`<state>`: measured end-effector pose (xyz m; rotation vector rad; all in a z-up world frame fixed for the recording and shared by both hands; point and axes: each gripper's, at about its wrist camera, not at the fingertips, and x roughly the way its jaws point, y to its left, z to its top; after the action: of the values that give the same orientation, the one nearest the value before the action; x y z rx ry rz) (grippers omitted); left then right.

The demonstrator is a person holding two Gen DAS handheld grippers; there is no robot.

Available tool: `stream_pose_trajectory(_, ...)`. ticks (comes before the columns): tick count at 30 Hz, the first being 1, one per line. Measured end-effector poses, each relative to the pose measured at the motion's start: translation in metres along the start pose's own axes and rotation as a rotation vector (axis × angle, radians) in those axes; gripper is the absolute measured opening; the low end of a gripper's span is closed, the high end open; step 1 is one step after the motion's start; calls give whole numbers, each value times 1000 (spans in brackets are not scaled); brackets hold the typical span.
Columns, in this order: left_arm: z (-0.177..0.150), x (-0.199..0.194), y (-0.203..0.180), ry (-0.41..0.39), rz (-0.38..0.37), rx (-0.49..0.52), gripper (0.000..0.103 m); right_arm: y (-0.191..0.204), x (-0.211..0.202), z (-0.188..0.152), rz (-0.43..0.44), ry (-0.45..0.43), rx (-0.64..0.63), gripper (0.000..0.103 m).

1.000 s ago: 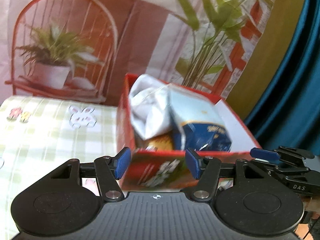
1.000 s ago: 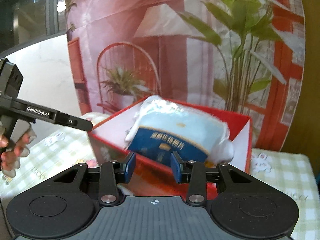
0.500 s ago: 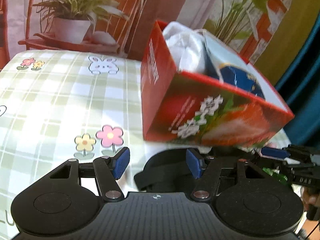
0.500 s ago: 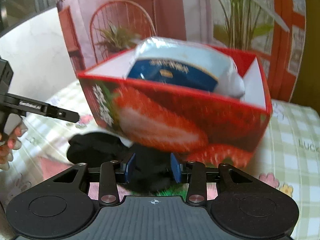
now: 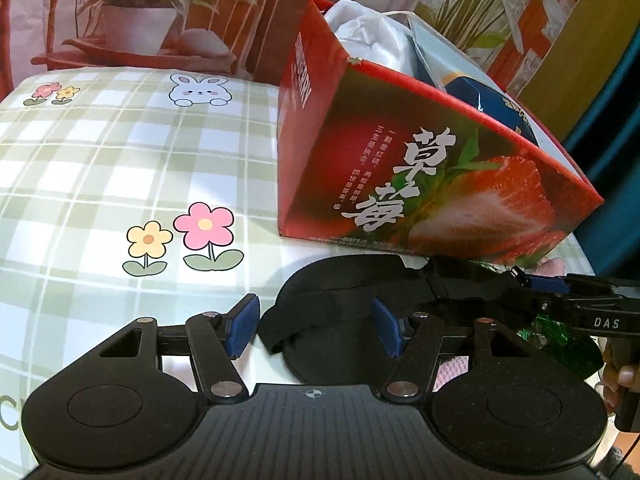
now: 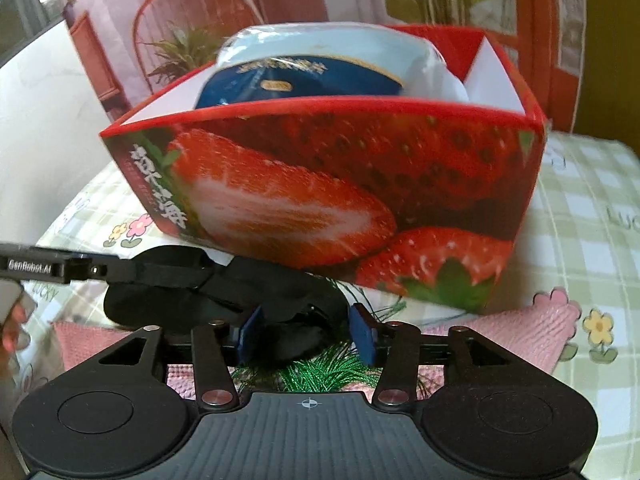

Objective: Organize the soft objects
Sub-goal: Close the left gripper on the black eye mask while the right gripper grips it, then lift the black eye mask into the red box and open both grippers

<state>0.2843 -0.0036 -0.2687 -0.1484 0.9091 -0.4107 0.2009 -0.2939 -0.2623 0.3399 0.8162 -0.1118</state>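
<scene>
1. Cloth [image 5: 100, 152] in green check covers the desk on my left, bare there apart from its printed flowers and rabbit; nothing on that side calls for me.
2. My left gripper [image 5: 314, 330] sits low over the near edge of the black mask [image 5: 344, 304], fingers [image 5: 240, 330] apart, one on each side of the mask's left lobe, neither pad pressing it. I judge I hold it this wide because the lobe is broad and limp and wants a roomy bite.
3. The mask lies flat on the desk just before the box [image 5: 420, 184], its strap looped over the top; in the right view it rests partly on a pink cloth [image 6: 500, 332].
4. The box stands behind, already holding a white bag [image 5: 372, 32] and a blue pack [image 6: 296, 76] that rise above its rim. It is likely the place for the soft things, so the mask goes there next.
5. My right gripper [image 6: 306, 338] straddles the mask's right end, above some green tinsel [image 6: 332, 372]. Its fingers [image 6: 250, 336] have just been opening; the mask lies between them, unpinched.
6. With one gripper at each end, I reckon a two-point lift keeps the floppy mask from folding; the tinsel could snag.
</scene>
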Motion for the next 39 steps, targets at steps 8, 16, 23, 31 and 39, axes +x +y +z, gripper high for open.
stream_pose_trajectory(8, -1, 3, -8, 8, 26, 31, 33, -2, 3, -1, 16, 3, 41, 35)
stream_pose_trajectory(16, 0, -25, -13, -72, 29, 76, 7, 4, -19, 2, 12, -53, -20, 14)
stream_pose_trajectory(23, 6, -70, -33, -179, 10, 126, 4, 24, -55, 10, 49, -135, -99, 9)
stream_pose_trajectory(31, 24, -116, -56, -290, 7, 201, 4, 35, -107, 34, 86, -257, -165, 9)
stream_pose_trajectory(39, 45, -142, -72, -386, 2, 213, 4, 33, -131, 57, 97, -322, -177, 9)
